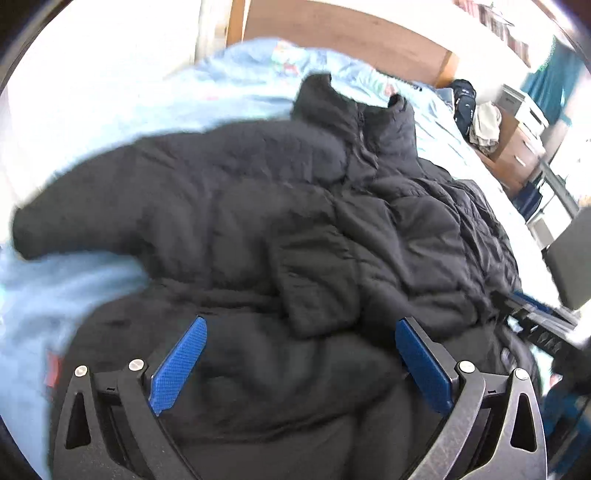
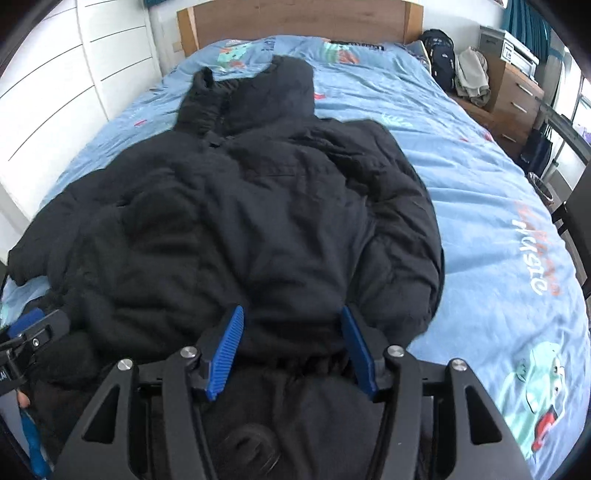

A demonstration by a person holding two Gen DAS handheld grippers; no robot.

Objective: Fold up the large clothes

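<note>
A large black padded jacket lies spread on a bed with a light blue cover, collar toward the headboard. It also shows in the left wrist view, where one sleeve lies folded across the body. My right gripper is open, its blue pads on either side of the jacket's gathered hem, low over the cloth. My left gripper is open wide over the jacket's lower part, nothing between its pads. The left gripper also shows at the left edge of the right wrist view.
A wooden headboard stands at the far end. White wardrobe doors run along the left. A black backpack, a wooden drawer unit with clothes on it, and a dark chair stand on the right.
</note>
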